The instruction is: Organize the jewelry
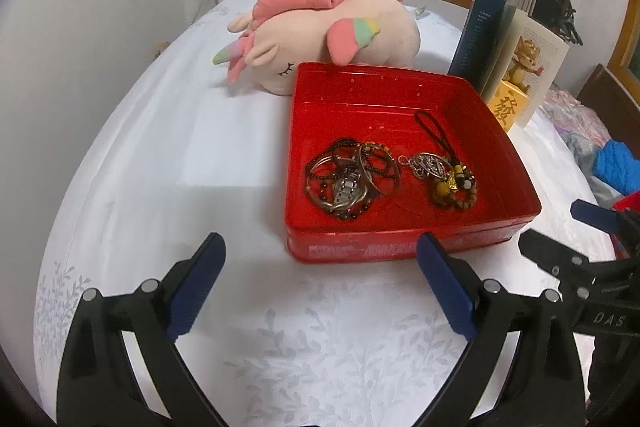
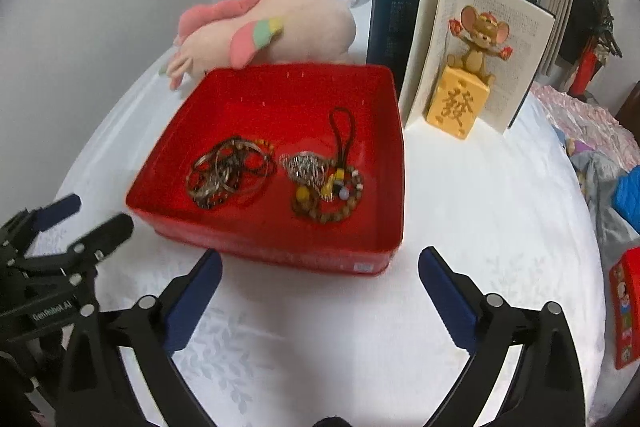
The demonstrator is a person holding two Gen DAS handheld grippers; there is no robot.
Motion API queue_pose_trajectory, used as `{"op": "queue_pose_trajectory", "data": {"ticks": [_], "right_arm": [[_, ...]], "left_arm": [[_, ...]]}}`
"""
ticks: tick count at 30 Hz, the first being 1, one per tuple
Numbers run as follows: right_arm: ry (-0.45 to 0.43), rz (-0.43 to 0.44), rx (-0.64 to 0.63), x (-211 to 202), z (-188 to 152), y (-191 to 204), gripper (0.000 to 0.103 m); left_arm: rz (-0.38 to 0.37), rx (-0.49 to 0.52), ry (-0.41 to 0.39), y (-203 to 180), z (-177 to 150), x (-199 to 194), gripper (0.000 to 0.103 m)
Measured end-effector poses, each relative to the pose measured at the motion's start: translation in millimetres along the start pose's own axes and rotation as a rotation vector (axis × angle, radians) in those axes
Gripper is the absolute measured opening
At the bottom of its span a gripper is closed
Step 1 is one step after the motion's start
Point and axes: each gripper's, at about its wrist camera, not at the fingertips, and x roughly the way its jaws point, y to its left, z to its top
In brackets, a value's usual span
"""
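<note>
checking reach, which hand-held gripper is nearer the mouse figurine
Right. The right hand-held gripper sits in front of the red tin's right half, the mouse figurine beyond to its right. The left hand-held gripper is at the tin's left corner, farther away.

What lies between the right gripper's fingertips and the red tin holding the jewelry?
Only bare white bedsheet; the right wrist view shows the open right gripper just short of the red tin, nothing between.
</note>
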Motion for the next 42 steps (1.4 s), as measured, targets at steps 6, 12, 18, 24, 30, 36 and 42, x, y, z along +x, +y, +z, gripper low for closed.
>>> {"op": "queue_pose_trajectory", "data": {"ticks": [6, 12, 18, 24, 30, 36, 42], "right_arm": [[0.04, 0.012, 0.016, 4.9, -7.2, -2.9, 0.099], [0.061, 0.005, 0.019, 9.8, -10.6, -2.6, 0.099], [0.071, -0.004, 0.005, 15.9, -15.7, 1.4, 0.099], [0.085, -0.01, 0.008, 22.3, -17.0, 1.3, 0.099], [0.091, -0.011, 0.012, 26.1, -13.0, -2.9, 0.099], [0.097, -0.006, 0.024, 28.6, -9.8, -9.5, 0.099], [0.098, -0.008, 0.021, 29.5, -9.5, -10.4, 0.099]], "left_arm": [[-0.015, -0.004, 0.013, -0.7, -7.6, -2.4, 0.096], [0.017, 0.002, 0.027, -2.9, -12.0, 4.4, 0.096], [0.035, 0.017, 0.013, -6.6, -15.9, 3.1, 0.096], [0.047, 0.028, 0.014, -8.6, -16.9, 5.1, 0.096], [0.056, 0.027, 0.019, -7.3, -15.2, 6.7, 0.096], [0.064, 0.017, 0.028, -3.8, -11.0, 11.0, 0.096], [0.06, 0.018, 0.049, -3.8, -11.3, 16.3, 0.096]]}}
